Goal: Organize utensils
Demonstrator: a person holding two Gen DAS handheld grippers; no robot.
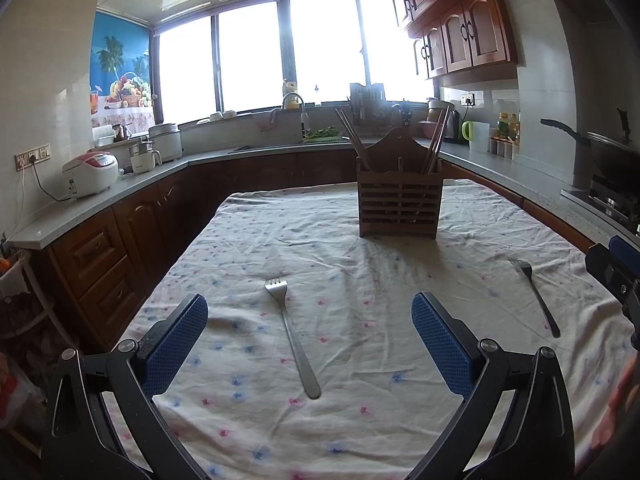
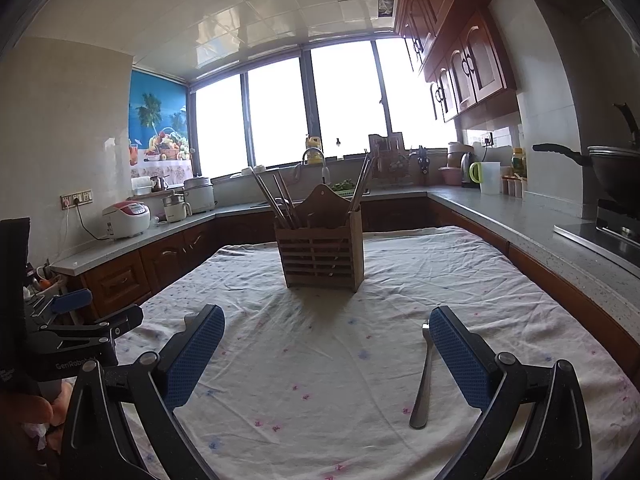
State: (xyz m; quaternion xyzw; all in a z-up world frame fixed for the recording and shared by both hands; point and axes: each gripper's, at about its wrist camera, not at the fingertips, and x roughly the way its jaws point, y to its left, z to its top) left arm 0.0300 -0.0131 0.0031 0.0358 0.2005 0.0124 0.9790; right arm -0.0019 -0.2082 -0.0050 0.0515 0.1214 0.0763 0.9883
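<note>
Two forks are lying flat on the bench, which is wearing a wrinkly cloth [image 1: 360, 360] with little flowers. One fork [image 1: 292, 336] is sitting between the fingers of the left gripper [image 1: 310, 344], which is hanging wide open and holding nothing. The other fork [image 2: 422, 376] is lying just beside one finger of the right gripper [image 2: 326, 356], also wide open and empty. Both forks are looking shiny, thin, hard and slippery, probably light. Pinching the long handle near its middle seems best. A wooden box [image 1: 400, 208] with slats is standing farther back, holding chopsticks [image 1: 352, 136].
</note>
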